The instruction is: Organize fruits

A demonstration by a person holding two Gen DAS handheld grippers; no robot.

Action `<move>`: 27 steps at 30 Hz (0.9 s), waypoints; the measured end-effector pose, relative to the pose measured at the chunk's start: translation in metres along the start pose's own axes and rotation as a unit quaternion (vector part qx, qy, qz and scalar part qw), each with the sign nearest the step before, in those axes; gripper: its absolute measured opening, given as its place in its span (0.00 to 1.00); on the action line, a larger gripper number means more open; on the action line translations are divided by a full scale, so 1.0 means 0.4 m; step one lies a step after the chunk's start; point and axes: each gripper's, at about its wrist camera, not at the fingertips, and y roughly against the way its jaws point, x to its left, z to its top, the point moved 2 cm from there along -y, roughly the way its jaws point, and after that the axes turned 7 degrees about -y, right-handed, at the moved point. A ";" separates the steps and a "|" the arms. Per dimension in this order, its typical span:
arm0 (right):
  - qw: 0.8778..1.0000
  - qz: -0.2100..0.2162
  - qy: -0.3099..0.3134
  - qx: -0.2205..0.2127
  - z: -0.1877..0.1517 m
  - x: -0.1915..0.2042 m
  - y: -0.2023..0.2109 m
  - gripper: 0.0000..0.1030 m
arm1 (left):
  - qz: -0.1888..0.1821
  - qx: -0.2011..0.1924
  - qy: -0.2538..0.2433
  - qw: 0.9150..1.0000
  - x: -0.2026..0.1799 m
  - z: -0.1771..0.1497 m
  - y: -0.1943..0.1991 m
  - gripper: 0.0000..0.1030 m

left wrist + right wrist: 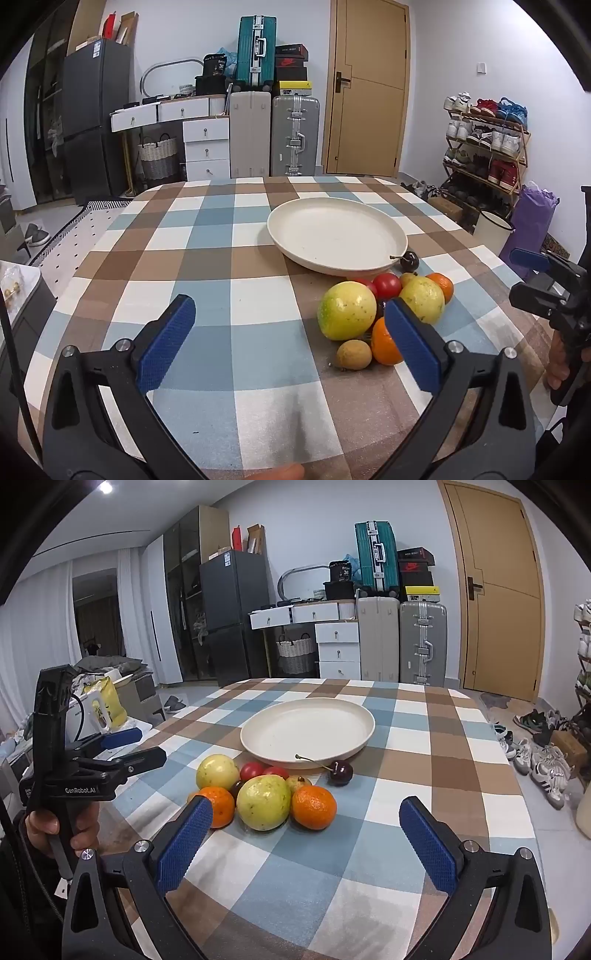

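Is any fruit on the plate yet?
No, the cream plate holds nothing; the cherry and the other fruit sit on the checked tablecloth in front of it.

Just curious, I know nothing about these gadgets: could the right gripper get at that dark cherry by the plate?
Probably yes: the right gripper is open, and the cherry sits apart with bare tablecloth before it.

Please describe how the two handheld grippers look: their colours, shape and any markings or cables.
Both the left gripper and the right gripper have black angular frames, silver bolts and blue textured pads on the jaws. The left one bears white "GenRobot.AI" lettering and a black cable.
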 end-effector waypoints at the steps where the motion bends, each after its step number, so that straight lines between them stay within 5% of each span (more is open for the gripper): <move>1: 1.000 -0.001 -0.001 0.004 0.000 0.000 -0.001 1.00 | 0.000 0.000 0.000 1.000 0.000 0.000 0.000 0.99; 27: 1.000 -0.002 -0.002 0.011 0.000 -0.004 -0.003 1.00 | 0.001 0.001 0.002 1.000 -0.005 -0.003 -0.008 0.99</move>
